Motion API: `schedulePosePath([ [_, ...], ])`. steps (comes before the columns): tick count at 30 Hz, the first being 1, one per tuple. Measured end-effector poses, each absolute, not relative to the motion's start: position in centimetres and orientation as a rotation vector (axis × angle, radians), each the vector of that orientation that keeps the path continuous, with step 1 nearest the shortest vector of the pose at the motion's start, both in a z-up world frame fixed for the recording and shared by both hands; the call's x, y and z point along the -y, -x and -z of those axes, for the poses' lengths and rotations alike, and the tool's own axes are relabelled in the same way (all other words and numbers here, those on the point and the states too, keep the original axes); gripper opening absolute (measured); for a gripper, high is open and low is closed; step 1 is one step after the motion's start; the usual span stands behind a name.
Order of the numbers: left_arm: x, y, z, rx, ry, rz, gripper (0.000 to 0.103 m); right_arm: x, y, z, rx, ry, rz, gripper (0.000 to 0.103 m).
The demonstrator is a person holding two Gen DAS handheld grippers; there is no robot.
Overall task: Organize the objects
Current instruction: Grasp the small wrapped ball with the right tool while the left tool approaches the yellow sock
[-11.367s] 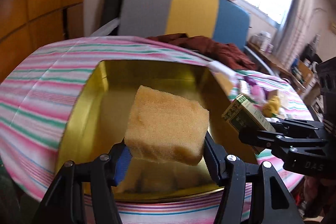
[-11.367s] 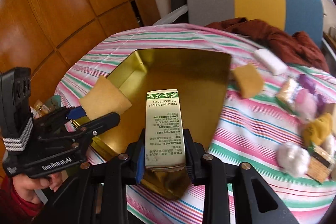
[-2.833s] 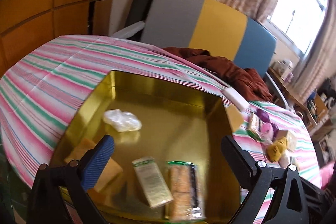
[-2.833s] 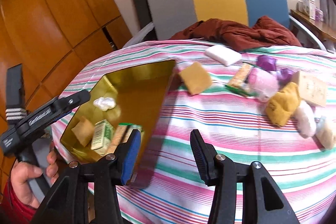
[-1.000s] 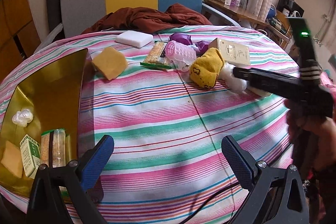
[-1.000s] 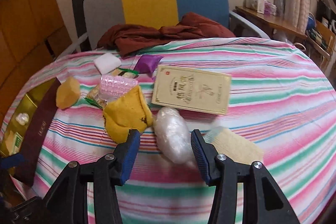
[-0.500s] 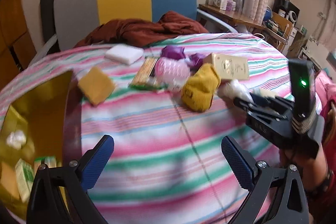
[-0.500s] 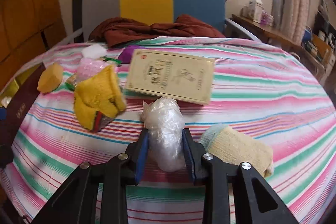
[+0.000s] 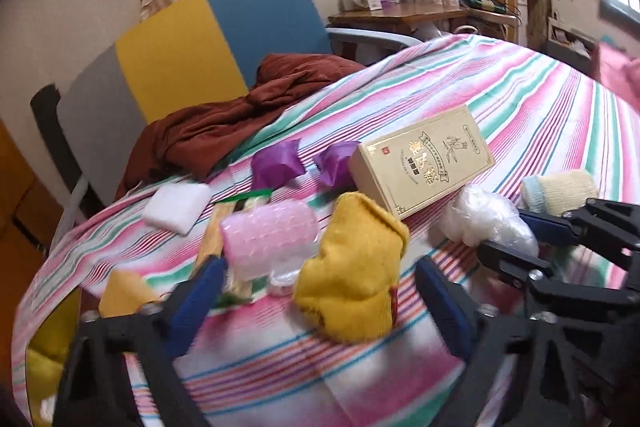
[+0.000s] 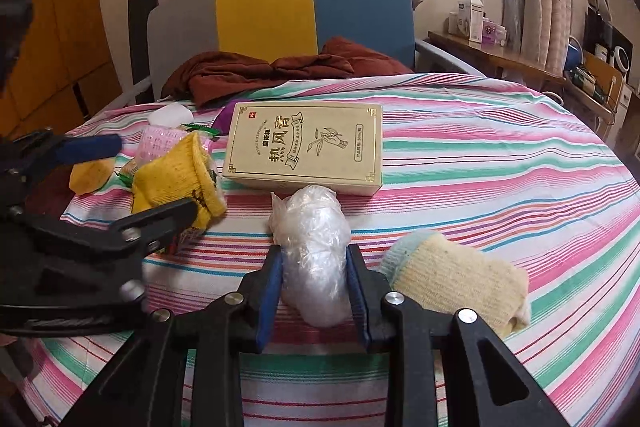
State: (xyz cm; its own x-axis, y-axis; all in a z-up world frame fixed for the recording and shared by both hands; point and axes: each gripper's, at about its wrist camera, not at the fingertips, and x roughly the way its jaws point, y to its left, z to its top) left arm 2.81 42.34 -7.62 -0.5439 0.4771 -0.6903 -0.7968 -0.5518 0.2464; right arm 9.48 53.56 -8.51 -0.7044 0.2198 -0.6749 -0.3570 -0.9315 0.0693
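Observation:
My right gripper [image 10: 314, 273] is shut on a clear plastic-wrapped bundle [image 10: 314, 247] lying on the striped tablecloth; it also shows in the left wrist view [image 9: 486, 221], pinched by the right gripper [image 9: 516, 233]. My left gripper [image 9: 320, 293] is open and empty, its jaws either side of a yellow sock [image 9: 354, 283], close above the cloth. The yellow sock [image 10: 174, 173] sits left of the bundle in the right wrist view, with the left gripper's fingers [image 10: 160, 221] in front of it. A gold box [image 10: 306, 147] lies just behind the bundle.
A cream sock [image 10: 456, 277] lies right of the bundle. A pink bubble-wrap roll [image 9: 268, 237], two purple packets [image 9: 276, 165], a white pad [image 9: 178, 201], a yellow sponge [image 9: 124, 291] and a snack pack lie at left. The gold tin's edge [image 9: 48, 343] is far left. A chair with brown cloth [image 10: 280, 67] stands behind.
My left gripper has swung forward and lowered around the yellow sock. My right gripper stays shut on the plastic bundle, which it closed on within the last second.

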Motion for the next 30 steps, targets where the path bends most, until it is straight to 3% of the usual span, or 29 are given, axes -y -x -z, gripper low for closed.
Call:
schedulePosePath([
  [5, -41.9, -2.7, 9.7, -0.692, 0.792, -2.056, 0.047, -53.5, -9.6, 8.6, -0.281, 0.989, -2.634, 0.03],
  [30, -29.9, -7.2, 10.8, -0.428, 0.763, -2.135, 0.045, -51.7, -10.8, 8.3, -0.309, 0.967, -2.713, 0.03],
])
